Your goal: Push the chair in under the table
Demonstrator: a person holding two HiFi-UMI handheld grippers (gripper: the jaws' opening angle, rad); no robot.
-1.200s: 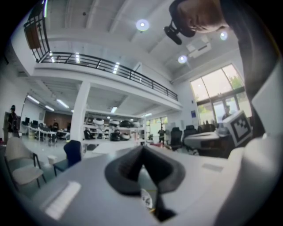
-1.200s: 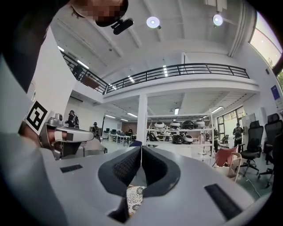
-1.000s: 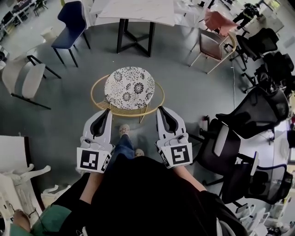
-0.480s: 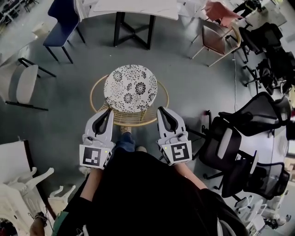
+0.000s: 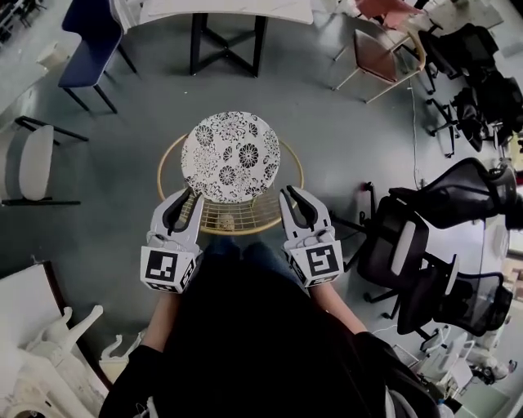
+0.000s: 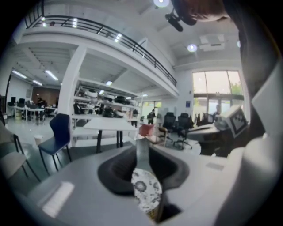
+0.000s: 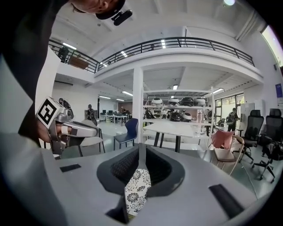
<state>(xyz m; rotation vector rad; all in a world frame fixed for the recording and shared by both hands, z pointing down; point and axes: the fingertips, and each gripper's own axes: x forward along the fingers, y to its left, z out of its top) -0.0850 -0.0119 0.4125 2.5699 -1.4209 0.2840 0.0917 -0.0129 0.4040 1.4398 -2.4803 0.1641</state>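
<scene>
The chair [image 5: 231,155] is a round seat with a black-and-white floral cushion in a gold wire frame, standing in the middle of the head view. The white table [image 5: 225,8] on black legs stands beyond it at the top edge. My left gripper [image 5: 186,196] is at the near left rim of the frame. Its jaws have just been opening and stand slightly apart with nothing between them. My right gripper [image 5: 288,193] is at the near right rim, shut and empty. Each gripper view shows the cushion [image 6: 146,194] [image 7: 135,187] through the slit of the jaws.
A blue chair [image 5: 90,45] stands left of the table and a pink one [image 5: 380,49] right of it. Black office chairs [image 5: 449,196] crowd the right side. A pale chair [image 5: 29,163] is at the left, white furniture [image 5: 49,359] at the bottom left.
Both grippers have come forward and down from behind the chair to its near rim. The person has stepped closer, and the feet no longer show.
</scene>
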